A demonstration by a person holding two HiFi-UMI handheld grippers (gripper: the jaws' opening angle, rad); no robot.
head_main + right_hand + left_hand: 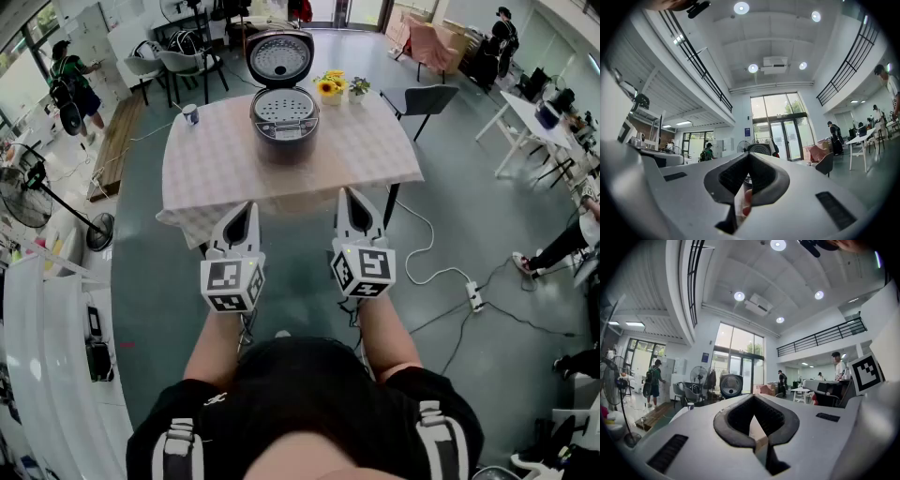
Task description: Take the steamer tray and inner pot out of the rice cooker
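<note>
Steamer tray (284, 106) sits in the rice cooker (284, 129) mouth, with the lid (279, 56) swung up behind, so the tray is reachable. The inner pot is likely beneath it, hidden. The flowers (330, 86) are just right of the cooker. Left gripper (244, 214) and right gripper (351, 202) hover well short of the cooker, jaws closed together on nothing; approach not started.

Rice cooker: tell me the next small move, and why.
Probably bring the left gripper and right gripper, both shut and empty, forward toward the rice cooker: they hang short of the table, and the steamer tray sits in the open cooker.
</note>
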